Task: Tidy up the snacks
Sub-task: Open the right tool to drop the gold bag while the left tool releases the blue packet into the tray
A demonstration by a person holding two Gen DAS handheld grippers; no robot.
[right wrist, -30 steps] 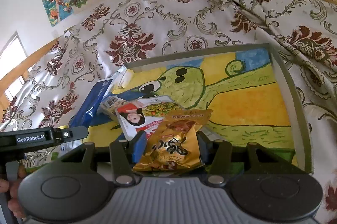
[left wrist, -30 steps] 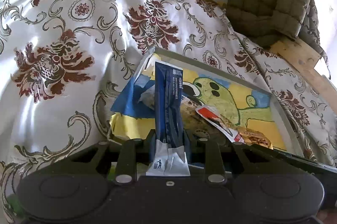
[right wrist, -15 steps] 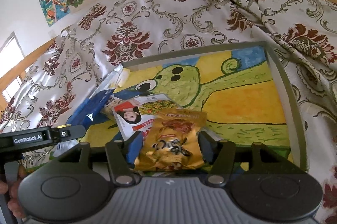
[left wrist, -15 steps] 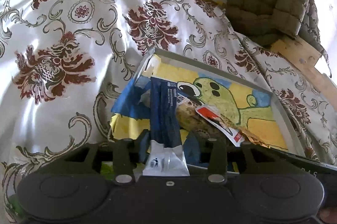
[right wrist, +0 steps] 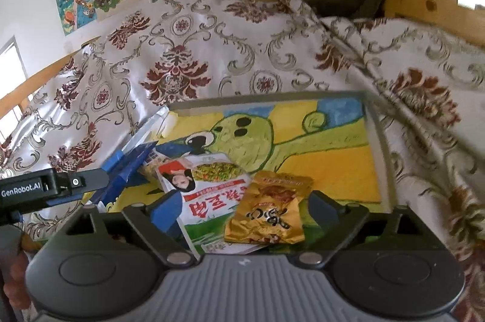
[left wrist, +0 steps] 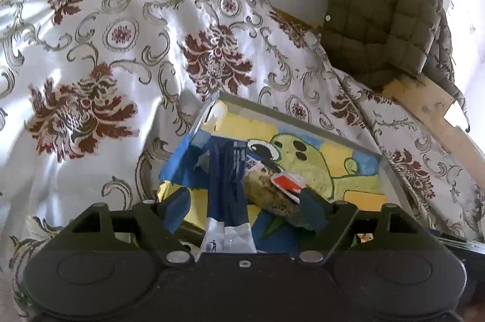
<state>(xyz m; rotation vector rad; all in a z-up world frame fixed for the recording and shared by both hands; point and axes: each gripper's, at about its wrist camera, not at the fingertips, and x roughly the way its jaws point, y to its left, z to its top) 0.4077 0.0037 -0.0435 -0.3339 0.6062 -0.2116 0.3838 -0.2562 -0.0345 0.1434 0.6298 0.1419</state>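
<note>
Tools both spread wide: left tool (left wrist: pixel 242 208) straddles the dark blue packet (left wrist: pixel 228 185) low centre; right tool (right wrist: pixel 244 208) frames the gold packet (right wrist: pixel 268 208) on the tray (right wrist: pixel 377 152). "GenRobot.AI" reads at left.

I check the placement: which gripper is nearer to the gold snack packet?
Right. The right gripper has the gold snack packet between its open fingers; the left gripper is farther left, around the blue packet.

Both wrist cameras look forward, low and close, over the painted tray (left wrist: pixel 300 112) (right wrist: pixel 377 146) they share.
</note>
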